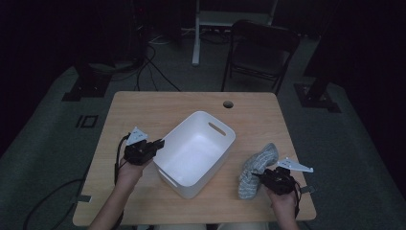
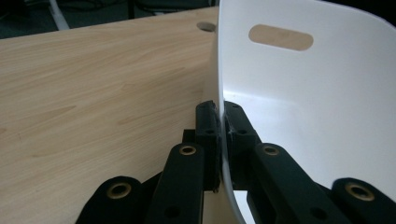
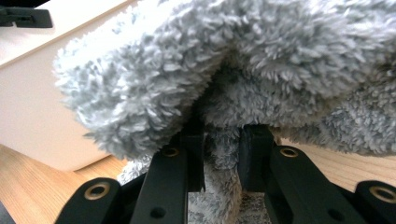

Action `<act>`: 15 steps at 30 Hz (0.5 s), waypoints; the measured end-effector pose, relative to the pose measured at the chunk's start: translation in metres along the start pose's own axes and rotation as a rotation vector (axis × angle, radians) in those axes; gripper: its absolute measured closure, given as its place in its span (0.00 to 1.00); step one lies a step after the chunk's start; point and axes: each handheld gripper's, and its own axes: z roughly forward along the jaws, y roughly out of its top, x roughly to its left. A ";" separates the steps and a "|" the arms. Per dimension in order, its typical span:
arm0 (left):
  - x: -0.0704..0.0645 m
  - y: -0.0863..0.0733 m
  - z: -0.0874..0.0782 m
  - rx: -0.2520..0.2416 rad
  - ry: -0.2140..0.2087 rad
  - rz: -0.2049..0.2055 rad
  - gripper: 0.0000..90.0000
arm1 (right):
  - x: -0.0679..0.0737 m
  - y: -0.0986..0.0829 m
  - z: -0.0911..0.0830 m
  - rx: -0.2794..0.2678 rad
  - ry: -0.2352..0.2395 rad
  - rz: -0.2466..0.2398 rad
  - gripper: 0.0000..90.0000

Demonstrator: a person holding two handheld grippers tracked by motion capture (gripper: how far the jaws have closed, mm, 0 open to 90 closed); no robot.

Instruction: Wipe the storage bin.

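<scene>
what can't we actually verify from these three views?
- Table under the white bin: hidden in the high view by the bin itself.
- Right gripper jaw tips: buried in the grey fluffy cloth in the right gripper view; how much fabric sits between them is unclear.
- Underside of the cloth: hidden by its own folds.
- Left gripper: clamps the bin wall; the bin's near end is cut off by the left gripper view's bottom edge.

High view overlooks the table [image 1: 143, 110]; 2 gripper views sit close.
</scene>
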 end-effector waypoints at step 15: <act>-0.012 -0.010 -0.011 -0.023 0.072 -0.063 0.95 | -0.002 0.001 -0.001 -0.003 0.001 0.003 0.84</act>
